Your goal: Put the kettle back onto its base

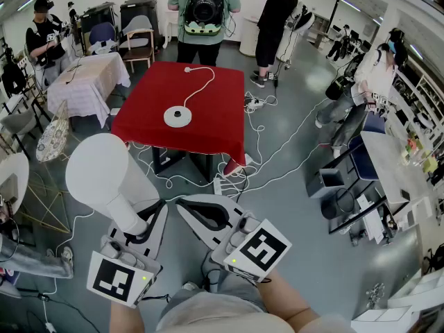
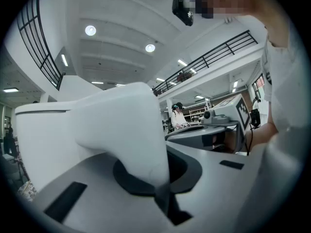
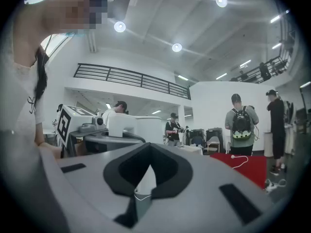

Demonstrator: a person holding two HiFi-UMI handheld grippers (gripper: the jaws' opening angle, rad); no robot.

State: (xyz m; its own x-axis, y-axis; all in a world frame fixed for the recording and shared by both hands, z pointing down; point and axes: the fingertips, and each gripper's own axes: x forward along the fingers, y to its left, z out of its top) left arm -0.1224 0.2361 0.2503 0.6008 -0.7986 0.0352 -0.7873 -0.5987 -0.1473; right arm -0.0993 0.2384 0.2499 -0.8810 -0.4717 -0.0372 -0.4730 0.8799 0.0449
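A white kettle (image 1: pixel 104 175) hangs low at the left of the head view, well short of the red table (image 1: pixel 215 134). My left gripper (image 1: pixel 142 227) is shut on the kettle's handle (image 2: pixel 131 144), which fills the left gripper view. The round white base (image 1: pixel 177 116) lies near the middle of the red table, and its cord (image 1: pixel 201 82) runs to the far edge. My right gripper (image 1: pixel 201 214) hovers beside the kettle with its jaws together and nothing between them. The right gripper view shows that gripper (image 3: pixel 146 178), with the kettle (image 3: pixel 141 125) to its left and the red table (image 3: pixel 245 161) ahead.
Two people (image 1: pixel 203 12) (image 1: pixel 276 19) stand behind the red table. A power strip and cables (image 1: pixel 253 103) lie on the floor to its right. A white-clothed table (image 1: pixel 90 78) stands to the left. Black bins (image 1: pixel 340 203) and a white desk (image 1: pixel 395 172) are at the right.
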